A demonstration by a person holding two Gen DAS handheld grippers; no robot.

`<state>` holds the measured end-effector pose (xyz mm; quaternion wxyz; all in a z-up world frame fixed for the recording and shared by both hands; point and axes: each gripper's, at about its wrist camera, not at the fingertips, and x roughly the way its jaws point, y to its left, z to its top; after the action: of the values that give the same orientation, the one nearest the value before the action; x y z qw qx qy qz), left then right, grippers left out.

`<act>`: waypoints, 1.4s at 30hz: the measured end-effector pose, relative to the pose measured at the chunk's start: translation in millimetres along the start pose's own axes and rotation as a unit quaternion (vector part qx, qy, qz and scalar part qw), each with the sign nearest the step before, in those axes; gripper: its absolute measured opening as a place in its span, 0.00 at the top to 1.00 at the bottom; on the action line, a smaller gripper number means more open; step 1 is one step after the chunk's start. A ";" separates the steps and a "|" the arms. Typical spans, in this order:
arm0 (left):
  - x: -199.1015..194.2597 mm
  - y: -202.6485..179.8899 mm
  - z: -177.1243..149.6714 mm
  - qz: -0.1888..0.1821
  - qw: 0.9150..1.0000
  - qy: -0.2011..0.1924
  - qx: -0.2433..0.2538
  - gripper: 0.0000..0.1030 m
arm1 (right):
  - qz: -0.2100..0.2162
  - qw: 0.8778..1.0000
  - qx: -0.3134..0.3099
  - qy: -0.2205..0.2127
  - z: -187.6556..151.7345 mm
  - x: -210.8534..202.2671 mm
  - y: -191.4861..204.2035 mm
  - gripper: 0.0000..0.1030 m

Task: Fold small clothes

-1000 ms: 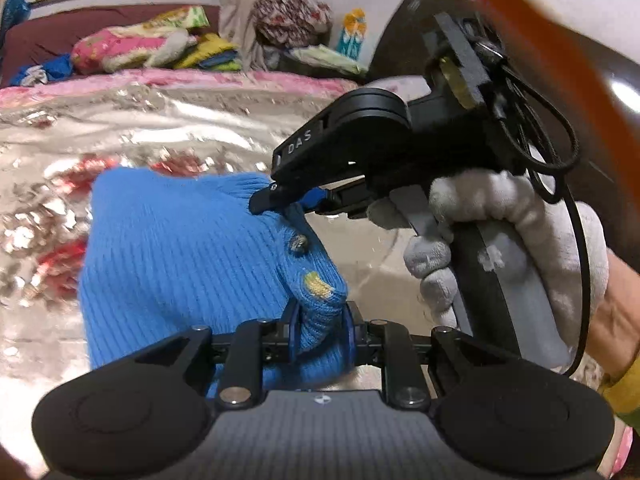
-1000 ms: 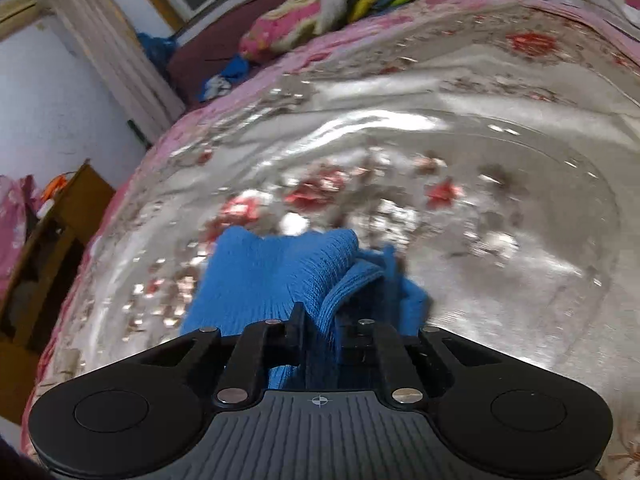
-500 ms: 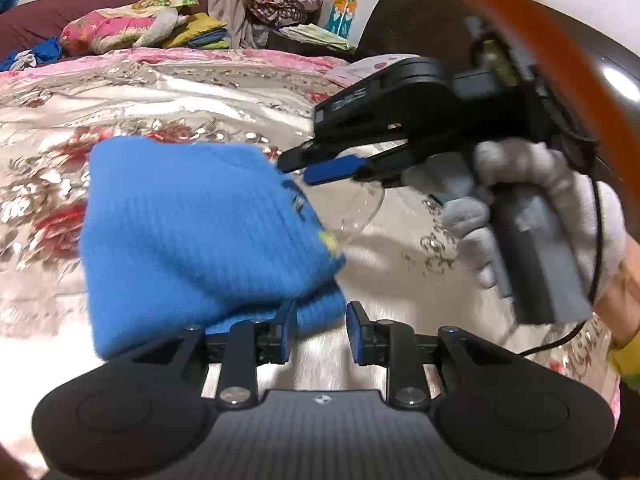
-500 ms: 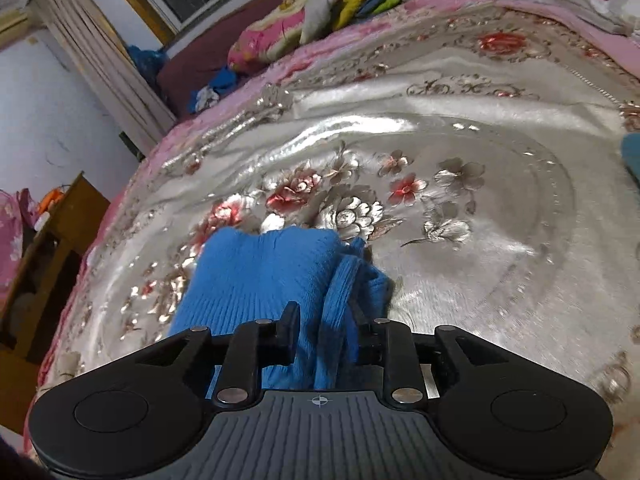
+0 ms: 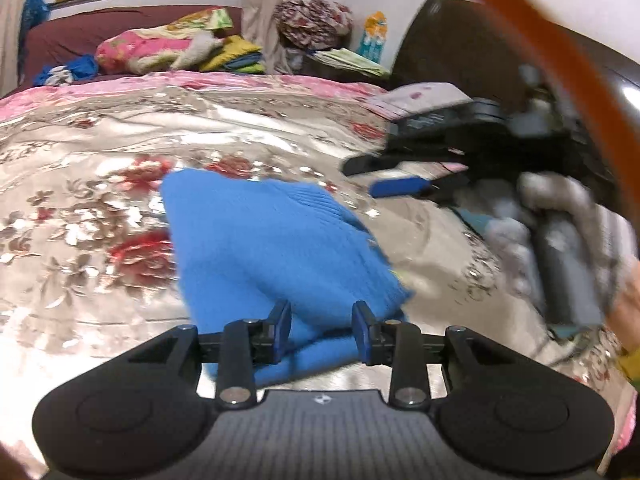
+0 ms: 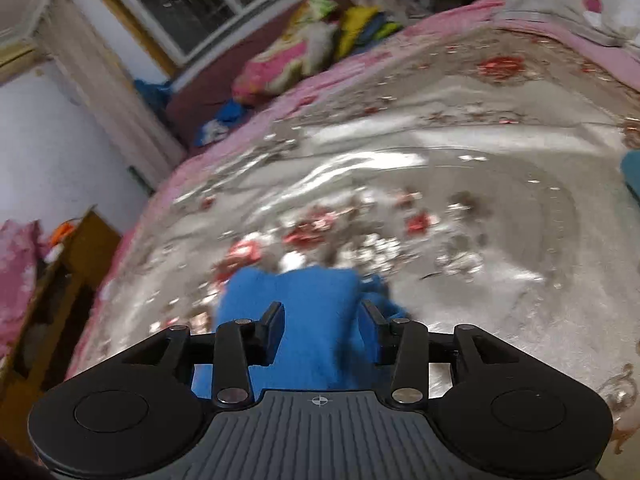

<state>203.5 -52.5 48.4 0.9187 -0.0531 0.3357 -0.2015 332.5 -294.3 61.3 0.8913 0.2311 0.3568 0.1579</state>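
A small blue knitted garment (image 5: 276, 256) lies folded on the shiny floral bedspread (image 5: 80, 208); it also shows in the right wrist view (image 6: 296, 304). My left gripper (image 5: 322, 326) is open just above its near edge, with the cloth showing between the fingers. My right gripper (image 6: 324, 322) is open over the garment's near end. In the left wrist view the right gripper (image 5: 384, 176) hangs open to the right of the garment, apart from it, held by a white-gloved hand (image 5: 560, 216).
Piled bedding and clothes (image 5: 176, 48) lie at the far side under a window. A dark headboard (image 5: 460, 40) stands at the right. A wooden cabinet (image 6: 52, 288) stands off the bed's left edge. A teal item (image 6: 632, 172) lies at the right edge.
Both grippers opened and let go of the blue garment, which now lies on the bed. The right gripper pulled back to the right and up; the left drew back slightly.
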 end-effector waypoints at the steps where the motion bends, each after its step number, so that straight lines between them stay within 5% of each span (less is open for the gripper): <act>1: 0.8 4.9 0.6 0.005 1.000 -0.001 -0.005 0.63 | 0.005 1.000 -0.005 0.006 -5.0 -3.0 2.3 0.60; 8: 0.3 27.0 -2.7 0.026 0.999 0.000 -0.025 0.62 | -0.012 0.996 -0.040 0.078 -52.0 -3.7 6.4 0.60; 11: 1.0 28.7 0.0 0.034 0.999 -0.001 -0.020 0.62 | -0.011 0.995 -0.067 0.078 -63.1 -5.6 11.4 0.89; 12: 1.4 28.8 1.7 0.035 0.999 -0.003 -0.019 0.62 | -0.001 0.994 -0.071 0.082 -65.4 -9.3 13.2 0.91; 17: 8.5 34.6 4.7 0.035 0.999 -0.012 -0.031 0.57 | -0.004 0.994 -0.083 0.069 -80.9 -31.5 8.0 0.93; 21: 30.7 38.8 -0.8 0.046 0.998 0.025 -0.030 0.57 | -0.011 0.994 -0.065 0.092 -97.5 -25.4 -6.3 0.93; 27: 33.8 37.7 -2.9 0.052 0.998 0.031 -0.012 0.57 | 0.005 0.997 -0.047 0.061 -74.3 -43.8 0.2 0.83; 29: 35.4 39.3 -2.6 0.051 0.998 0.033 -0.016 0.57 | 0.011 0.999 -0.034 0.037 -60.9 -44.4 2.2 0.72; 31: 35.9 38.4 -3.2 0.053 0.998 0.034 -0.017 0.57 | 0.005 1.000 -0.024 0.018 -48.1 -33.0 5.4 0.52; 36: 36.4 35.6 -1.9 0.057 0.998 0.037 -0.012 0.56 | -0.039 0.999 -0.006 0.029 -30.4 21.5 6.0 0.52; 38: 35.4 35.7 -0.9 0.055 0.998 0.037 -0.011 0.56 | -0.054 0.998 0.004 0.040 -30.6 34.4 2.3 0.62; 40: 32.8 36.7 0.5 0.053 0.998 0.036 -0.010 0.56 | -0.032 0.998 0.022 0.041 -32.3 31.4 -3.8 0.86; 42: 27.4 38.2 2.5 0.047 0.998 0.028 -0.013 0.56 | -0.012 0.999 0.024 0.025 -33.8 14.8 -4.1 0.90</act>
<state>236.9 -28.9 25.1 0.9166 -0.0434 0.3661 -0.1547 319.3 -281.1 29.2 0.8781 0.2443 0.3854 0.1443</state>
